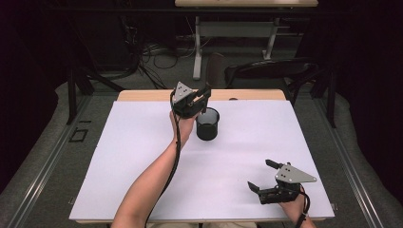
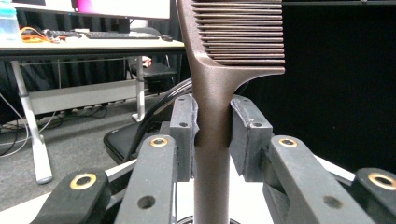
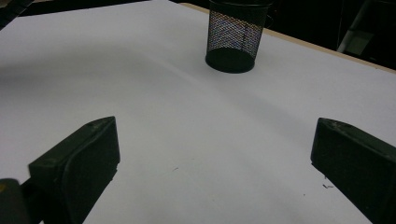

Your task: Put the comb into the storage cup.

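A dark brown comb (image 2: 219, 60) stands upright, teeth at the top, with my left gripper (image 2: 212, 126) shut on its handle. In the high view my left gripper (image 1: 197, 100) is held up at the far middle of the table, just above the left rim of a black mesh cup (image 1: 208, 125). The comb's handle runs down toward the cup's mouth. My right gripper (image 1: 259, 174) rests low near the table's front right, open and with nothing between its fingers. From the right gripper (image 3: 215, 158), the mesh cup (image 3: 237, 37) stands far ahead.
A white sheet (image 1: 142, 161) covers the wooden table (image 1: 142, 95). A black chair (image 1: 266, 71) and a desk's legs (image 1: 197, 47) stand beyond the far edge, off the work surface. Another desk with a keyboard (image 2: 116, 35) shows in the left gripper view.
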`<state>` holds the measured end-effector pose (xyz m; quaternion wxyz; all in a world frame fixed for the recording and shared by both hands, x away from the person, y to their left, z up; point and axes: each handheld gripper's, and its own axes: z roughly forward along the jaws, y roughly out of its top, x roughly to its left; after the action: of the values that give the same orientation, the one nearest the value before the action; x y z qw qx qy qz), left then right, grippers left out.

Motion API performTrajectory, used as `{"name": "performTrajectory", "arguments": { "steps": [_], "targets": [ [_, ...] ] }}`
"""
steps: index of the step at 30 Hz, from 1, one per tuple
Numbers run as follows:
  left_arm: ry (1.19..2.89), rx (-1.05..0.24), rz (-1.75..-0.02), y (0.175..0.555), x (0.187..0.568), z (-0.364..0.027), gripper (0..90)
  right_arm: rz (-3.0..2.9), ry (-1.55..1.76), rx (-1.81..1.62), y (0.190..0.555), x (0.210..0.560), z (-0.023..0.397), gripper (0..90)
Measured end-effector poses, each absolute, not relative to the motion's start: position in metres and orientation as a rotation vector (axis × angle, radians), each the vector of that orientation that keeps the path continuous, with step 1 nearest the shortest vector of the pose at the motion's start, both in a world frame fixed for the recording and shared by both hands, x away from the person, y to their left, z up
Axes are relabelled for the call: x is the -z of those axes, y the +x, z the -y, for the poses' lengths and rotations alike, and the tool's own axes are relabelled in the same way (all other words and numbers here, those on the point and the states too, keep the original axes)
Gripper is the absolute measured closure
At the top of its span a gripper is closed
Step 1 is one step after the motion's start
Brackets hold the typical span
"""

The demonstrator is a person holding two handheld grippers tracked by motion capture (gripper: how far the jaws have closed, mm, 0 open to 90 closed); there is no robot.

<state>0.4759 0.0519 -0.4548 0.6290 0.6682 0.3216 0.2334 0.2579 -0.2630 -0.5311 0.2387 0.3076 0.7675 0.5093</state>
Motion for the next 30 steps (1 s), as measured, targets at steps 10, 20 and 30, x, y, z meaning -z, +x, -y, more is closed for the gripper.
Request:
{"name": "performTrajectory", "arguments": {
  "steps": [10, 20, 30],
  "targets": [
    [1.537, -0.530, -0.740, 0.477, 0.459, -0.049, 72.5, -2.102, 0.846, -1.395, 0.258, 0.531, 0.263, 0.9],
    [1.539, -0.517, -0.752, 0.479, 0.465, -0.046, 72.5, -2.101, 0.838, -1.394, 0.258, 0.531, 0.264, 0.9],
    [1.537, -0.512, -0.767, 0.482, 0.471, -0.044, 72.5, -2.098, 0.834, -1.397, 0.258, 0.530, 0.264, 0.9]
  ]
}}
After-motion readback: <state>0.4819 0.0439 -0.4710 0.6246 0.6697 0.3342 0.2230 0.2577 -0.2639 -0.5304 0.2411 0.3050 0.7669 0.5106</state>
